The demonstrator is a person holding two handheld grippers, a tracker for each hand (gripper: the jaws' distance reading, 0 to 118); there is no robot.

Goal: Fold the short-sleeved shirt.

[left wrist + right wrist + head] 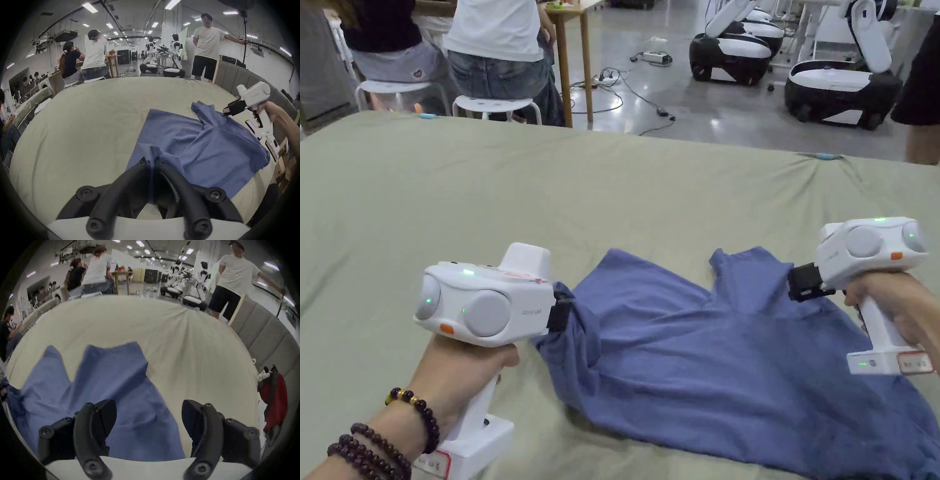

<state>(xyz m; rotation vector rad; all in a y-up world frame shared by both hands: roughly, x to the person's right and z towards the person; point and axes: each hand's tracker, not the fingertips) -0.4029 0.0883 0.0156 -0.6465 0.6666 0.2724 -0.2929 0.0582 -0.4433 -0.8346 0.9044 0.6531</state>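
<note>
A blue short-sleeved shirt (725,362) lies rumpled on the pale green cloth-covered table (550,187). My left gripper (561,307) is shut on a bunched part of the shirt's left edge; in the left gripper view the blue fabric (151,164) is pinched between its jaws. My right gripper (800,282) hovers at the shirt's far right part, near a sleeve (744,265). In the right gripper view its jaws stand wide apart over the shirt (129,410) with nothing pressed between them.
Two people sit on stools (494,106) beyond the table's far edge. Wheeled robots (837,87) stand on the floor behind, and a person (206,47) stands at the far right corner. A red bag (274,402) lies off the table's right side.
</note>
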